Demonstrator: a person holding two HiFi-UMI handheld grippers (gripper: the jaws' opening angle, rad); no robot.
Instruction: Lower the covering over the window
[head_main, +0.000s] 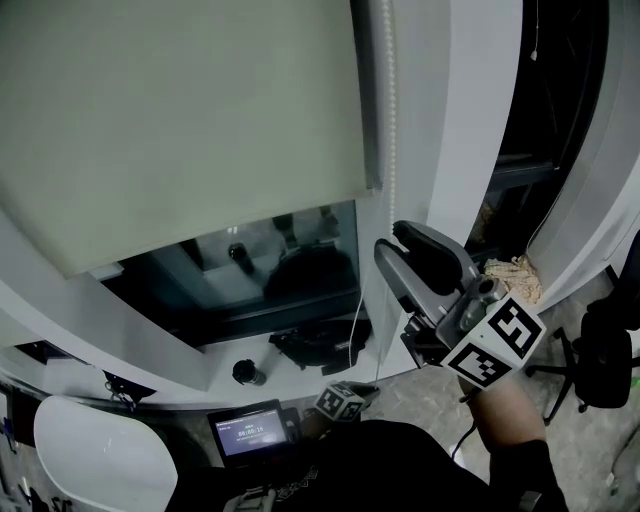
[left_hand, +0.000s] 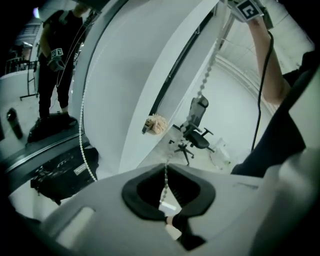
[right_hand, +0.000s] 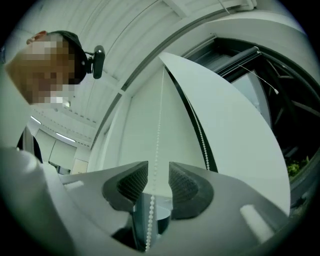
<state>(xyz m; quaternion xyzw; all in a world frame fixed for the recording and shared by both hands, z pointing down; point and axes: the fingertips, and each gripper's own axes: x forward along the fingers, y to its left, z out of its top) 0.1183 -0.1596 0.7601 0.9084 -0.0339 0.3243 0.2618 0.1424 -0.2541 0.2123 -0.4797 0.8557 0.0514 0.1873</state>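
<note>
The pale roller blind (head_main: 180, 120) hangs partway down the dark window (head_main: 250, 270). Its white bead chain (head_main: 388, 150) drops along the blind's right edge. My right gripper (head_main: 392, 240) is raised beside the window and stands open. In the right gripper view the chain (right_hand: 159, 125) runs between its ribbed pads (right_hand: 131, 182) without touching them. Lower down, only the marker cube (head_main: 338, 400) of my left gripper shows in the head view. In the left gripper view that left gripper (left_hand: 170, 222) is shut on the chain (left_hand: 202, 90), at a small white connector.
A black bag (head_main: 315, 345) and a dark cup (head_main: 245, 372) sit on the sill. A lit screen (head_main: 248, 430) lies below them. A black office chair (head_main: 600, 360) stands at the right, and a straw-coloured bundle (head_main: 515, 275) rests on the ledge by the white pillar (head_main: 460, 120).
</note>
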